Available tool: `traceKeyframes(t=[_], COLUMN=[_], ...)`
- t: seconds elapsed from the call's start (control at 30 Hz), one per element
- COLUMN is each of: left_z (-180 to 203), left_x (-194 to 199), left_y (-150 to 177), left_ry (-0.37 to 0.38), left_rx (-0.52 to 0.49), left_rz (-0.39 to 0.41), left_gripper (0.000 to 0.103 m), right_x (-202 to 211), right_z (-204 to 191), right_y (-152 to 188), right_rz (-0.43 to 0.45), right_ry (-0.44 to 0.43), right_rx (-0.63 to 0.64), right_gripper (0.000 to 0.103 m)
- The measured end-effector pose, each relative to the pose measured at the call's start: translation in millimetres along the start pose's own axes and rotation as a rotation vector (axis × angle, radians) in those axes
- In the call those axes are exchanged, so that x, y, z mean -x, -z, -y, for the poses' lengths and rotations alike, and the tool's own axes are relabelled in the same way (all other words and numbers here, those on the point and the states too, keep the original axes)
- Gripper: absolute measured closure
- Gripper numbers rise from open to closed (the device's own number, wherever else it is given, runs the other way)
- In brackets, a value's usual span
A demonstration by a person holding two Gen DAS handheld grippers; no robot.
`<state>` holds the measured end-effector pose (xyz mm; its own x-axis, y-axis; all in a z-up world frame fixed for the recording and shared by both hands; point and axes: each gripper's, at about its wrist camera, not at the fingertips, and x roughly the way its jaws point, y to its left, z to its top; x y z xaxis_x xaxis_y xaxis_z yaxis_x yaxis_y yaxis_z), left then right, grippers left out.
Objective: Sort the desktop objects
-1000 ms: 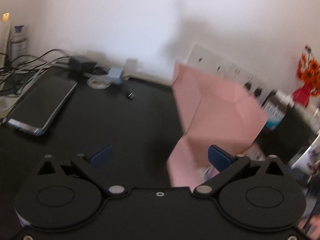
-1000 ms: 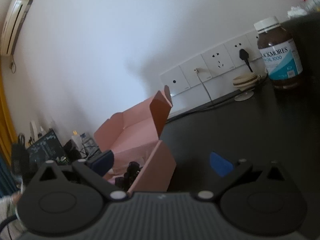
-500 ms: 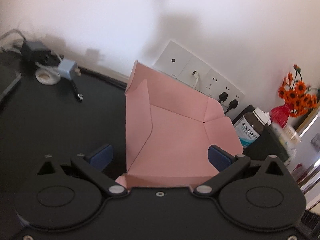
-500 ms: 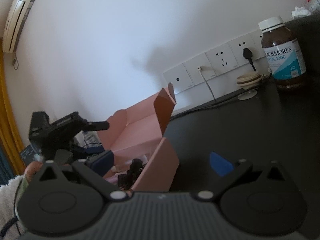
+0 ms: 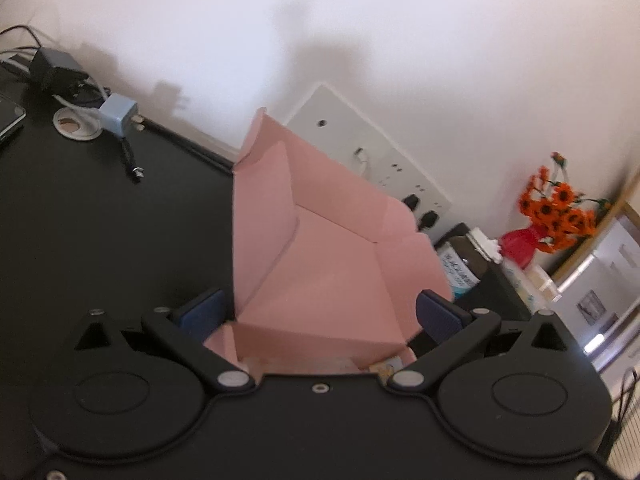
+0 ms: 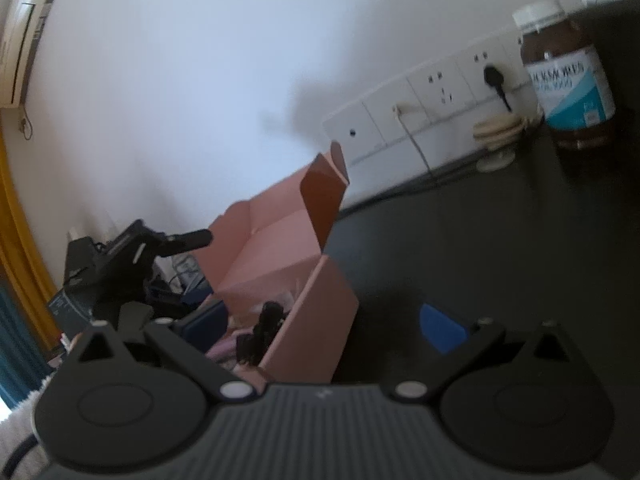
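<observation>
An open pink cardboard box stands on the black desk with its lid raised towards the wall. My left gripper is open and hovers over the box's near edge, one blue pad on each side of it. From the right wrist view the same box sits low and left, with small black items and something pale inside. My right gripper is open beside the box's right wall, with nothing between its fingers. The left tool's black body shows behind the box.
A brown supplement bottle and a tape roll stand by the wall sockets. A blue-grey charger with a cable and a white ring lie far left. Orange flowers in a red vase stand right.
My left gripper swung right from the open desk to above the pink box and moved closer to it. It came into the right wrist view. My right gripper shifted only slightly.
</observation>
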<state>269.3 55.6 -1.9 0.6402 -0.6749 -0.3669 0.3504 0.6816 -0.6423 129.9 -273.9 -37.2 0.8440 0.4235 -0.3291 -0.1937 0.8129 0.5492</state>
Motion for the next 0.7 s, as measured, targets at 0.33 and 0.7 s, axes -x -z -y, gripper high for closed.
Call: traceKeyframes(t=[0.33,0.7], left_z=[-0.6,-1.6], left_x=[10.0,6.8], left_y=[5.4,8.2], left_ry=[0.035,0.029], left_rx=[-0.031,-0.036], left_rz=[0.013,0.015], left_gripper=[0.000,0.000], right_x=[-1.9,-122.8], right_z=[-35.1,9.3], right_y=[-82.3,-103.3], right_rz=[-0.097,-0.235], right_ry=[-0.089,-0.140], right_rx=[0.077,-0.147], right_gripper=[0.001,0.001])
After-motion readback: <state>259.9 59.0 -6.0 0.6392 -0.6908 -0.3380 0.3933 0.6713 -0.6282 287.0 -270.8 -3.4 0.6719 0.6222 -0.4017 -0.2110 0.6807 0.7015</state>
